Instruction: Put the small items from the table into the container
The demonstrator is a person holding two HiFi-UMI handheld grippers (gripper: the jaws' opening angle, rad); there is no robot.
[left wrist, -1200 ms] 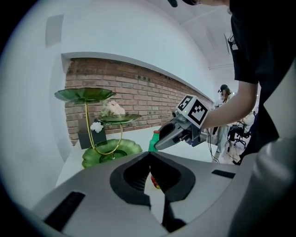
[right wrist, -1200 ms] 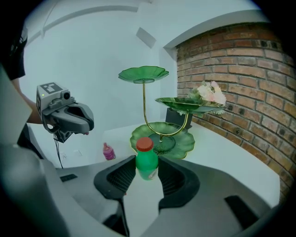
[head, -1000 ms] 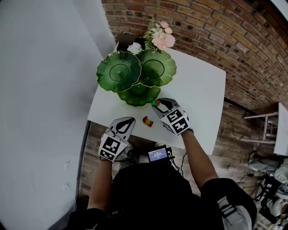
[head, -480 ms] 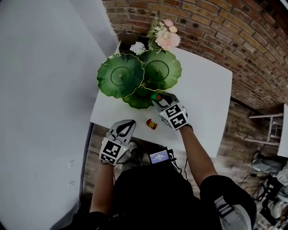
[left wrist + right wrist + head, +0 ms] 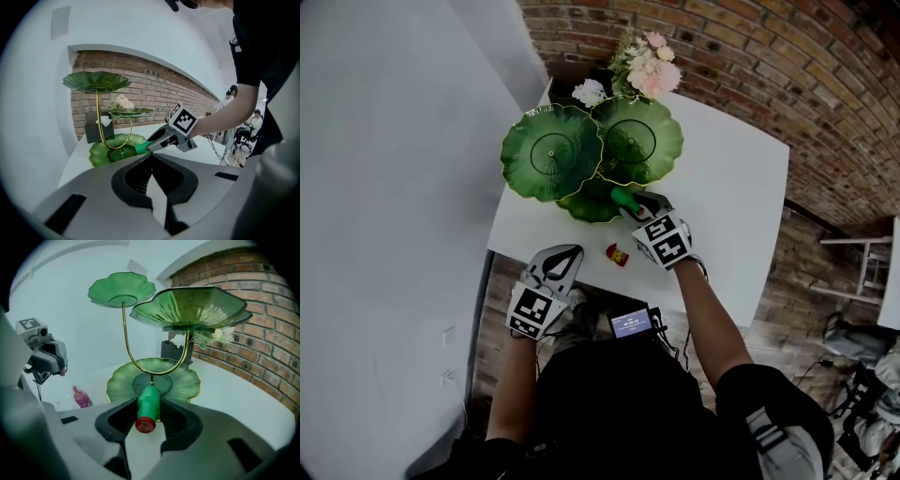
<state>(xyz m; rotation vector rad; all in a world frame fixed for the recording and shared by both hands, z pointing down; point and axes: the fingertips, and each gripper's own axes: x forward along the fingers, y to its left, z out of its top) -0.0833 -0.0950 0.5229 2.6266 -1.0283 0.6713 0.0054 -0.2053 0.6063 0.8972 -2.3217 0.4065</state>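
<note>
Grips a small green bottle (image 5: 149,401) between the fingers of the right gripper (image 5: 146,420), just over the near rim of the lowest green dish (image 5: 185,380), with the fingers of the left gripper (image 5: 152,164) clenched empty short of that dish, and probably risks a roll onto the bench (image 5: 722,206) if released on the rim.

The stand (image 5: 551,152) occupies the far left part of the table (image 5: 731,206), with flowers (image 5: 647,70) behind it by the wall (image 5: 750,56). Its 2 upper dishes (image 5: 636,141) sit side by side above 1 lowest dish (image 5: 586,202). The right gripper (image 5: 630,201) is at that dish's near rim, with a bottle (image 5: 148,406) between its jaws. A small item (image 5: 618,254) lies on the table before the stand, between the 2 grippers. The left gripper (image 5: 564,253) is at the table's near edge, left of it.
</note>
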